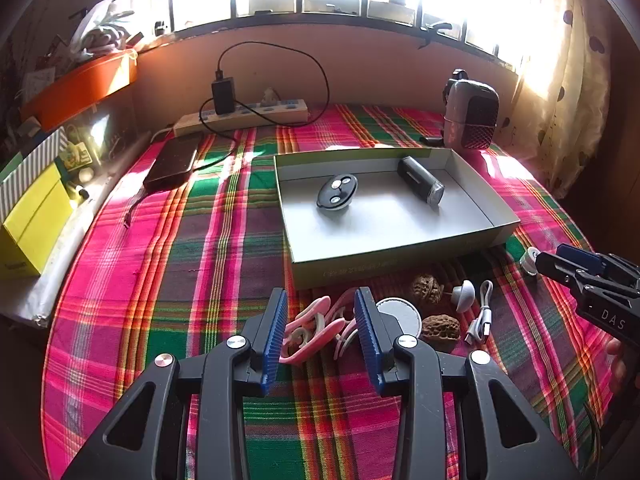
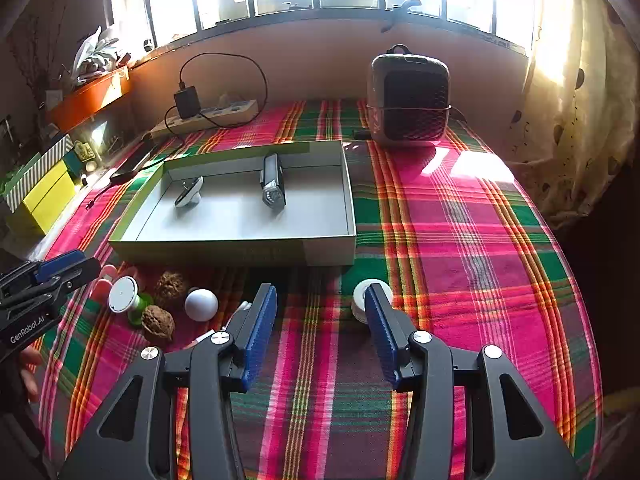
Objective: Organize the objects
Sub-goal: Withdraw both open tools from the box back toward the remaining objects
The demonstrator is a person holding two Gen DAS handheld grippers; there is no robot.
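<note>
Partly, the pink earphones (image 1: 316, 330) are hidden behind the blue pads of the left gripper (image 1: 322, 334), whose jaws are held apart above them with nothing clamped, and a small white disc (image 2: 366, 298) is half covered by one finger of the right gripper (image 2: 320, 332), likewise spread and empty. Two items are counted inside the shallow box (image 1: 400, 256) on the plaid cloth (image 2: 460, 240): a round black piece (image 1: 337, 192) and a dark cylinder (image 1: 422, 180). Before the box, two walnuts (image 2: 159, 323), one white ball (image 2: 201, 305) and one coiled white cable (image 1: 480, 320) are seen, the cable's ends being hard to make out.
</note>
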